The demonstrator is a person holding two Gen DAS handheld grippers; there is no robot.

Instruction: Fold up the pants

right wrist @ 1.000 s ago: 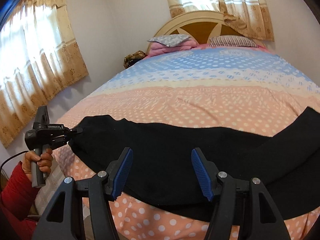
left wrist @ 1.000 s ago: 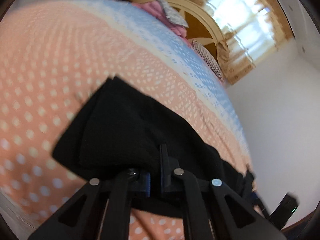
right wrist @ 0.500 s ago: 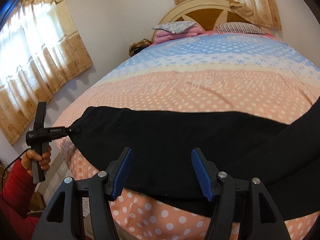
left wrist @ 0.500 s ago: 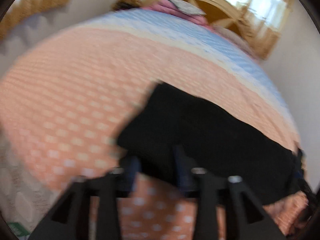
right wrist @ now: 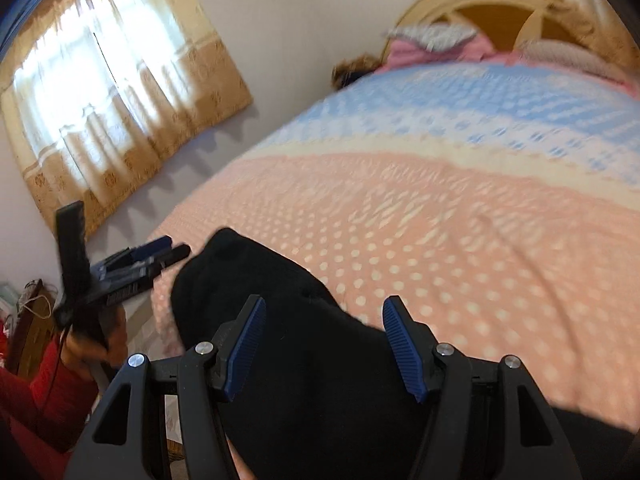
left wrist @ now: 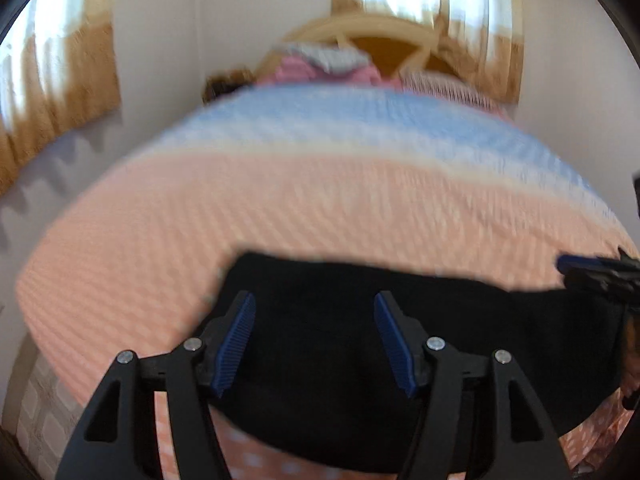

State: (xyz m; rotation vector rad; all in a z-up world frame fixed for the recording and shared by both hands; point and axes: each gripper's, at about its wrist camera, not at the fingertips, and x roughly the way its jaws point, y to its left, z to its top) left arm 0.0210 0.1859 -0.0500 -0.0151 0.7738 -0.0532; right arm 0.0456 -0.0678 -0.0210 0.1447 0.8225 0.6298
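Black pants (left wrist: 360, 344) lie folded lengthwise along the near edge of a bed with a peach and blue dotted cover (left wrist: 320, 200). My left gripper (left wrist: 316, 340) is open and empty, hovering just above the pants' left end. My right gripper (right wrist: 324, 344) is open and empty above the same end of the pants (right wrist: 304, 344). The left gripper also shows in the right wrist view (right wrist: 160, 254), open, just left of the pants' tip. The right gripper's blue pads (left wrist: 576, 261) show at the right edge of the left wrist view. Both views are motion-blurred.
Pillows (left wrist: 332, 62) and a wooden headboard (left wrist: 384, 40) stand at the bed's far end. Curtained windows (right wrist: 120, 92) are on the left wall. A hand in a red sleeve (right wrist: 44, 392) holds the left gripper. The bed edge drops off at lower left.
My left gripper let go of the pants' end, opened and swung to face up the bed. My right gripper moved left along the pants toward that end.
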